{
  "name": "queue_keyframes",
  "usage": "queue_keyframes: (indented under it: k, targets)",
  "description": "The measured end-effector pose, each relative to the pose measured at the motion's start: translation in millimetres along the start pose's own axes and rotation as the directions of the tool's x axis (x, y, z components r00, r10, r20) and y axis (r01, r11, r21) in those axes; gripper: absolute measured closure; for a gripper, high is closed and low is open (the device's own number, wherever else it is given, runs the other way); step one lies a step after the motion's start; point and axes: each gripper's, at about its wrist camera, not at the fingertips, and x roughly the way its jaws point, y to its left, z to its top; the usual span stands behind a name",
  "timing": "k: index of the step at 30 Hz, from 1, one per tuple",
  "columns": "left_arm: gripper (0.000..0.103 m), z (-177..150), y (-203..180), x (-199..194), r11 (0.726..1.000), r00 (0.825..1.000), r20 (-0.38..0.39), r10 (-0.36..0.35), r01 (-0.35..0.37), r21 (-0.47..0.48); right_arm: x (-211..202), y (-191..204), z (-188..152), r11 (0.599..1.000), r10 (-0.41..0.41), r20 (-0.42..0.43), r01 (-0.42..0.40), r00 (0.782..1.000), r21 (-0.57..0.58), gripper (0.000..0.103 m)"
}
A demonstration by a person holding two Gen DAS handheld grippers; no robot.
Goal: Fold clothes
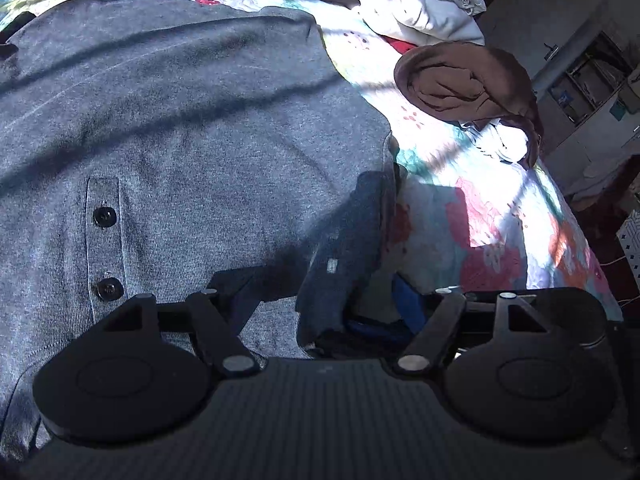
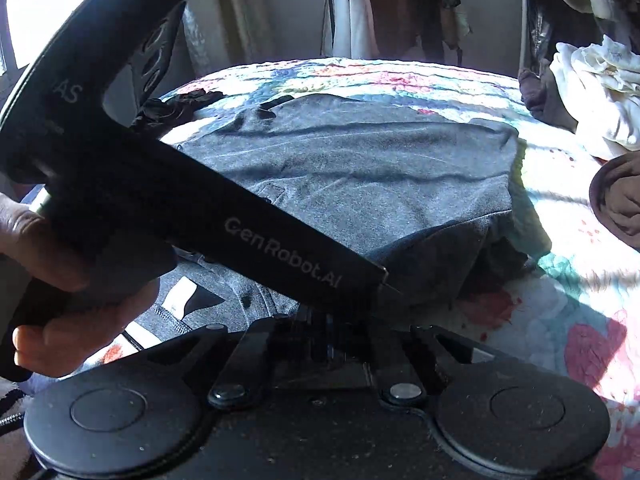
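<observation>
Grey polo shirt [image 1: 180, 120] lies spread flat on the flowered quilt [image 1: 492, 220], front side up. Its button strip is on the left of your left-hand view; two dark buttons [image 1: 105, 216] show.

Left gripper [image 1: 328, 292]: tilted down over the shirt's near right corner, jaws partly apart. A raised fold of grey cloth stands between them and leans on the finger with the blue pad [image 1: 408, 308]. There's a gap between the fold and the other finger, so that isn't a pinch.

Right gripper [image 2: 320, 336]: jaws closed together, low over the near edge of the shirt. Your left gripper's body crosses right in front of them in that view, so I can't tell whether any cloth is caught.

Your left hand [image 2: 52, 280] wraps the left gripper's handle at the left edge of the right-hand view. That gripper's tip ends at the shirt's lifted corner.

Also on the quilt:
- A rolled brown garment [image 1: 460, 84], right of the shirt and clear of it.
- A heap of white clothes [image 1: 420, 4] behind the brown one, at the far right.
- A small dark item [image 2: 180, 104] past the shirt's far left corner.

More clothes hang [image 2: 352, 12] behind the bed.
</observation>
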Motion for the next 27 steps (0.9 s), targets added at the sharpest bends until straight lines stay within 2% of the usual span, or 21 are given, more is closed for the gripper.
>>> queue_keyframes:
  k: [1, 2, 3, 6, 8, 10, 12, 14, 15, 17, 19, 21, 27]
  targets:
    - [0.05, 1, 5, -1, 1.0, 1.0, 0.003, 0.011, -0.011, -0.023, 1, 2, 2, 1.0, 0.006, 0.002, -0.006, 1.0, -0.009, 0.095]
    - [0.068, 3, 11, -3, 0.999, 1.0, 0.008, 0.026, -0.025, -0.046, 2, 2, 4, 1.0, 0.02, -0.001, -0.02, 1.0, -0.009, 0.095]
    - [0.08, 5, 17, -5, 0.997, 0.999, 0.012, 0.04, -0.039, -0.069, 4, 0, 5, 0.999, 0.037, -0.006, -0.037, 0.999, 0.001, 0.095]
    - [0.087, 9, 33, -9, 0.989, 0.998, 0.016, 0.06, -0.058, -0.137, -4, -10, 7, 0.995, 0.049, 0.012, -0.05, 0.999, 0.086, 0.093]
    - [0.088, 8, 41, -9, 0.985, 0.997, 0.014, 0.075, -0.072, -0.158, -8, -20, 7, 0.987, 0.045, 0.016, -0.047, 0.999, 0.155, 0.086]
    - [0.088, 8, 49, -7, 0.978, 0.998, 0.012, 0.065, -0.061, -0.199, -7, -36, 6, 0.971, 0.019, 0.009, -0.02, 1.0, 0.237, 0.085]
    - [0.088, 8, 57, -6, 0.97, 0.999, 0.01, 0.039, -0.035, -0.241, -3, -57, 3, 0.935, -0.009, -0.005, 0.01, 1.0, 0.354, 0.079]
    - [0.088, 7, 62, -6, 0.961, 1.0, 0.011, 0.018, -0.015, -0.275, 2, -79, -4, 0.871, -0.01, 0.0, 0.008, 1.0, 0.491, 0.069]
    - [0.088, 6, 65, -6, 0.957, 1.0, 0.012, 0.01, -0.005, -0.29, 4, -91, -9, 0.827, -0.02, 0.009, 0.012, 1.0, 0.562, 0.065]
    - [0.087, 5, 67, -6, 0.955, 1.0, 0.013, 0.002, 0.002, -0.295, 4, -109, -19, 0.737, -0.085, 0.034, 0.04, 0.996, 0.675, 0.065]
    - [0.087, 5, 69, -6, 0.953, 1.0, 0.014, -0.011, 0.014, -0.303, 3, -120, -26, 0.676, -0.147, 0.05, 0.064, 0.988, 0.734, 0.065]
    - [0.087, 4, 72, -6, 0.946, 0.999, 0.011, -0.035, 0.036, -0.322, 7, -127, -29, 0.655, -0.142, 0.06, 0.049, 0.988, 0.754, 0.065]
    - [0.087, 1, 79, -5, 0.945, 0.998, 0.004, -0.065, 0.063, -0.322, 19, -126, -33, 0.651, -0.136, 0.088, 0.022, 0.987, 0.759, 0.06]
